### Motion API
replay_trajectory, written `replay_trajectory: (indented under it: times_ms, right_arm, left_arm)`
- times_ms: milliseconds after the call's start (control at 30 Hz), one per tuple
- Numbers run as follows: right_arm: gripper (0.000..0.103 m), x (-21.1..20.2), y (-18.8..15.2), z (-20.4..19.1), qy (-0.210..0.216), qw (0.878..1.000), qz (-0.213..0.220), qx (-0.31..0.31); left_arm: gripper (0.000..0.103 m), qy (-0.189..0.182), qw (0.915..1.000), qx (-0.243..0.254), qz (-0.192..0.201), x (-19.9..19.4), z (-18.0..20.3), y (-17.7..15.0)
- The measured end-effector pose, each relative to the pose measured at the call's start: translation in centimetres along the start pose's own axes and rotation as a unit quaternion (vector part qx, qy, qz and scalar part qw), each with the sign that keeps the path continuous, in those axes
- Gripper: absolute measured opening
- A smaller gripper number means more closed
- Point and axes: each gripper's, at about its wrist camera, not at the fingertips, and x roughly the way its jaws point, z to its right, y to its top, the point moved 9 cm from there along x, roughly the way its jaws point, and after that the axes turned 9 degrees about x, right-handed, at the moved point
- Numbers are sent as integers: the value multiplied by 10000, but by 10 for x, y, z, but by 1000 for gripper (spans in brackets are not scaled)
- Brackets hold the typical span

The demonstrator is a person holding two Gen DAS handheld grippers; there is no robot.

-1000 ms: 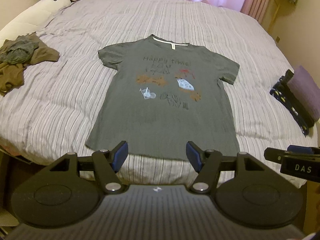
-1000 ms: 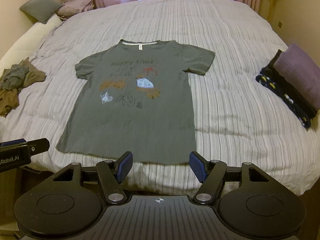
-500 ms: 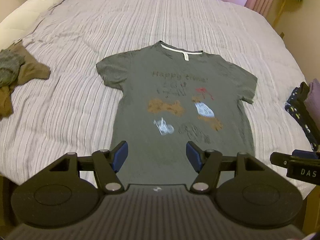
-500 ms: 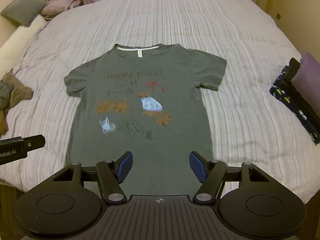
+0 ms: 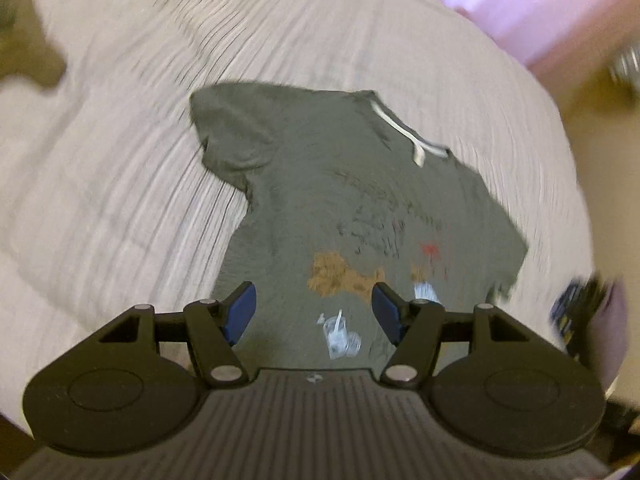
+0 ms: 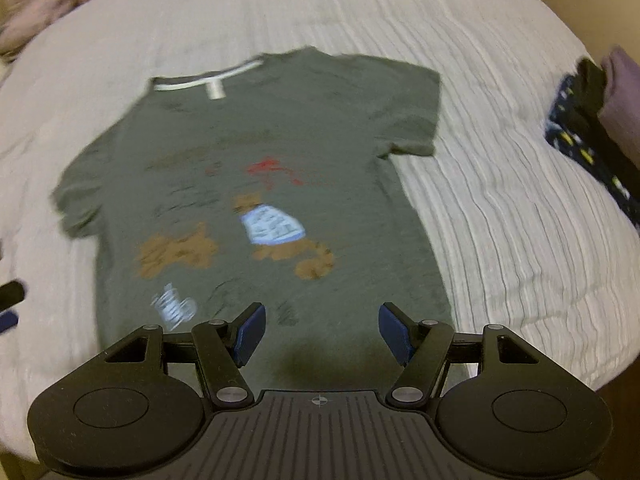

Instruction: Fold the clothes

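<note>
1. Progress: basically zero folds so far. Tee point(image 5: 360, 184) lying flat and print-side up in the middle of the bed point(image 5: 120, 184), both sleeves out, collar at the far end, hem nearest the cameras. Whole job left, by the look of it: sleeves or sides in, then bottom up.
2. Left gripper point(image 5: 312, 312): jaws wide apart, nothing between the blue pads, hanging over the lower left part of the tee. Not touching fabric as far as can be told.
3. Right gripper point(image 6: 320, 330): same deal, spread open and empty, hovering above the hem on the right half. Dark shadow on the cloth just under it.
4. Around, left to right: brownish crumpled clothes point(image 5: 28, 60) at the far left edge of the bed, well apart from the tee. Pinkish bundle point(image 6: 24, 28) by the top left corner. Dark patterned stack point(image 6: 588, 136) with something purple on top at the right edge, probably already folded.
5. In the way: nothing really. Plenty of bare cover on both sides. Both views pretty blurry though, so no telling fine wrinkles.
</note>
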Motion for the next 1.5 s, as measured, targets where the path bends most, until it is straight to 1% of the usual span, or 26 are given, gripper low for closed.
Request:
replay_trajectory:
  times_ms: [67, 167, 233, 333, 400, 467, 533, 633, 700, 800, 867, 900, 1000, 1033, 1067, 1100, 1133, 1167, 1200, 1267, 1300, 1367, 1400, 1467, 1500]
  right_arm:
    - [66, 17, 9, 5, -128, 9998, -5, 155]
    - [66, 42, 20, 12, -301, 9993, -42, 230]
    - [66, 58, 26, 16, -371, 9989, -76, 267]
    - [66, 83, 35, 18, -384, 9987, -73, 314]
    - [66, 98, 41, 19, -373, 9988, -12, 306]
    - [66, 113, 48, 20, -360, 9989, 65, 287]
    - [66, 129, 56, 22, -384, 9989, 126, 255]
    - [66, 148, 67, 25, -377, 9990, 148, 201]
    - [66, 157, 74, 27, -348, 9991, 169, 152]
    - [66, 164, 88, 30, -393, 9989, 236, 60]
    - [66, 165, 101, 34, -374, 9987, 346, 54]
    - [66, 164, 108, 35, -346, 9985, 428, 69]
    - [66, 159, 134, 41, -289, 9962, 803, 161]
    - [66, 158, 141, 42, -274, 9954, 903, 178]
    - [66, 157, 147, 43, -278, 9947, 971, 187]
    - [66, 158, 154, 44, -296, 9942, 1015, 192]
    - [66, 158, 159, 44, -306, 9938, 1053, 189]
    - [66, 158, 162, 44, -307, 9935, 1084, 179]
    - [66, 157, 165, 44, -305, 9932, 1113, 167]
    - [66, 157, 168, 45, -306, 9928, 1151, 140]
    - [66, 157, 169, 46, -312, 9927, 1161, 136]
    - [66, 158, 169, 48, -319, 9928, 1144, 157]
    - [66, 159, 169, 49, -321, 9929, 1128, 179]
    - [66, 161, 167, 51, -324, 9933, 1088, 236]
    - [66, 162, 167, 52, -317, 9934, 1072, 255]
  left_arm:
    - [60, -125, 9989, -450, 71, 22, -27, 11]
    - [60, -8, 9950, -958, 274, 52, -67, 27]
    - [60, 56, 9907, -1294, 424, 72, -93, 38]
    - [60, 27, 9831, -1632, 826, 98, -119, 65]
    - [60, 87, 9787, -1725, 1113, 115, -135, 83]
    - [60, 165, 9748, -1806, 1299, 136, -152, 97]
    - [60, 268, 9726, -1856, 1374, 154, -166, 107]
    - [60, 287, 9691, -1854, 1605, 173, -179, 123]
    - [60, 241, 9689, -1767, 1716, 180, -182, 131]
    - [49, 4, 9677, -1772, 1796, 189, -183, 140]
    - [29, -94, 9679, -1792, 1757, 194, -185, 143]
    - [26, -180, 9664, -1873, 1752, 195, -186, 143]
    - [20, -474, 9550, -2263, 1858, 194, -192, 142]
    - [12, -515, 9527, -2319, 1895, 193, -193, 143]
    - [9, -510, 9517, -2322, 1945, 191, -193, 143]
    - [7, -445, 9513, -2281, 2024, 187, -192, 144]
    - [4, -289, 9528, -2158, 2114, 183, -188, 146]
    - [1, -71, 9569, -1936, 2165, 178, -181, 149]
    - [1, 126, 9600, -1697, 2224, 172, -173, 153]
    - [0, 391, 9637, -1107, 2400, 160, -146, 161]
    - [0, 485, 9645, -735, 2491, 153, -126, 164]
    - [0, 621, 9629, 33, 2624, 145, -81, 167]
    - [0, 630, 9623, 395, 2615, 149, -58, 165]
    - [0, 644, 9579, 1118, 2564, 157, -11, 160]
    - [0, 648, 9568, 1443, 2441, 169, 11, 153]
